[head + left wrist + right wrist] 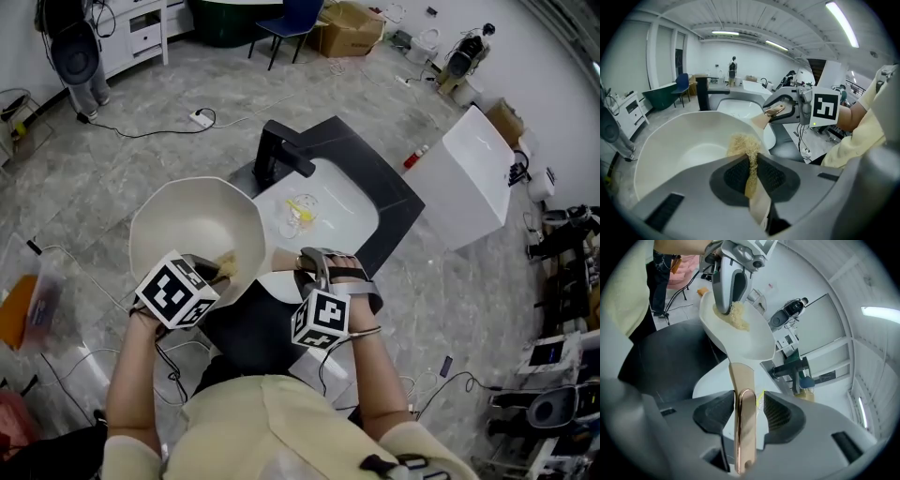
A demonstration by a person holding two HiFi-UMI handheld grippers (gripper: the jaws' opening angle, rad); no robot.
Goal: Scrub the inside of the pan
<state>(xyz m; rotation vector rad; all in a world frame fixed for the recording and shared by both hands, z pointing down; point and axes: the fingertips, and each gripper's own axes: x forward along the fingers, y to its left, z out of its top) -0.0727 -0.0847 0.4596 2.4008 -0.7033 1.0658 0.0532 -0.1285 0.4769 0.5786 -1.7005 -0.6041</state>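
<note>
Left gripper [751, 158]: scrubber [742, 143] pinched; right gripper [749, 403]: handle [742, 378], loose

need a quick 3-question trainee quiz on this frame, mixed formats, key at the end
1. True or false: the left claw is shut on a tan scrub pad that reaches inside the white pan.
2. What lies between the jaws of the right claw? A) a faucet B) the pan's copper-coloured handle C) nothing
3. Fill in: the white sink is set in a ____ counter.

Key: 1 true; 2 B; 3 black
</note>
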